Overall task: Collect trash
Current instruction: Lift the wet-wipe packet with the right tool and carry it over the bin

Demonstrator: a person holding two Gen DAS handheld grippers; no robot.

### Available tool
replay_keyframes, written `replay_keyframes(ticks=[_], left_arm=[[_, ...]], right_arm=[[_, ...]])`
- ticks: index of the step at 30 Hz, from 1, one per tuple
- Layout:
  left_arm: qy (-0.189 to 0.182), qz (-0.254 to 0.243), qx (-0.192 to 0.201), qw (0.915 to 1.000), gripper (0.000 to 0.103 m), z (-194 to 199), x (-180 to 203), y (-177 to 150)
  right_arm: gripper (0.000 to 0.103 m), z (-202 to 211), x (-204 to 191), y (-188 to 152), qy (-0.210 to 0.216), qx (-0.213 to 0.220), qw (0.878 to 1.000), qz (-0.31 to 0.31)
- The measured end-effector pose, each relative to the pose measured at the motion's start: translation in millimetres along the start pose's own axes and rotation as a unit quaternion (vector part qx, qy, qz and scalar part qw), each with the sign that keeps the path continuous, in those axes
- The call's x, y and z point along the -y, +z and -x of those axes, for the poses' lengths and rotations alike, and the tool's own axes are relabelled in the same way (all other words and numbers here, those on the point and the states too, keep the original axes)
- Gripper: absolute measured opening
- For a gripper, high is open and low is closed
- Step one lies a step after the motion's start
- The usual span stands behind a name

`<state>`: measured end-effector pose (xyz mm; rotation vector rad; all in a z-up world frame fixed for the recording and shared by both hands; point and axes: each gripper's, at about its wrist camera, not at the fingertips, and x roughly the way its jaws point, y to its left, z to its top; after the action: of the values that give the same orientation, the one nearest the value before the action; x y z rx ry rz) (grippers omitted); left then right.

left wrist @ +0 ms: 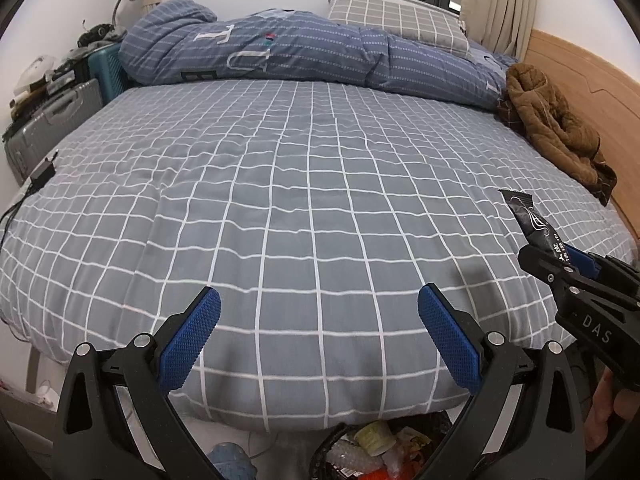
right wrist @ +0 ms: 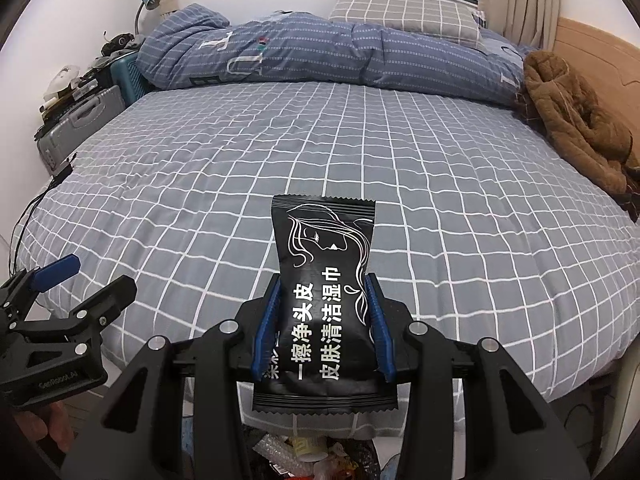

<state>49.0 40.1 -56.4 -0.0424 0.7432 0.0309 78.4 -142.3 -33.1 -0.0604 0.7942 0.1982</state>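
Observation:
My right gripper point(right wrist: 324, 292) is shut on a black wet-wipe packet point(right wrist: 324, 280) with white Chinese print and a line drawing of a woman. It holds the packet above the near edge of the bed point(right wrist: 280, 152). The packet also shows in the left wrist view point(left wrist: 532, 220), sticking out of the right gripper point(left wrist: 560, 264). My left gripper point(left wrist: 320, 300) is open and empty over the bed's near edge; it shows in the right wrist view point(right wrist: 84, 276) at lower left. A trash bin point(left wrist: 376, 452) holding wrappers sits on the floor below the grippers, also in the right wrist view point(right wrist: 304, 456).
A folded blue duvet point(left wrist: 280, 52) and a checked pillow point(left wrist: 400, 20) lie at the bed's far side. A brown jacket point(left wrist: 556, 124) lies by the wooden headboard point(left wrist: 592, 92) at right. Suitcases point(left wrist: 60, 116) with clutter stand at left. A black charger and cable point(left wrist: 42, 174) rest on the left edge.

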Motion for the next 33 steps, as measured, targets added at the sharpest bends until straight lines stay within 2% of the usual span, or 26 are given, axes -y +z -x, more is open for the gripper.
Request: replay_keyframes(ticks=[19,33], left_arm=[[0.001,0.003,0.009,1.0,0.097,49.1,0.1,-37.5],[-0.007,0.022,-0.011,0.9997,0.097,78.0,-1.4,-87.3]], right_arm=[[0.039,46.4,-6.0,-36.6,0.012,0.007,1.0,-0.007],[0.039,82.8,-10.3,-91.9,0.024,-0.009,1.0,-0.007]])
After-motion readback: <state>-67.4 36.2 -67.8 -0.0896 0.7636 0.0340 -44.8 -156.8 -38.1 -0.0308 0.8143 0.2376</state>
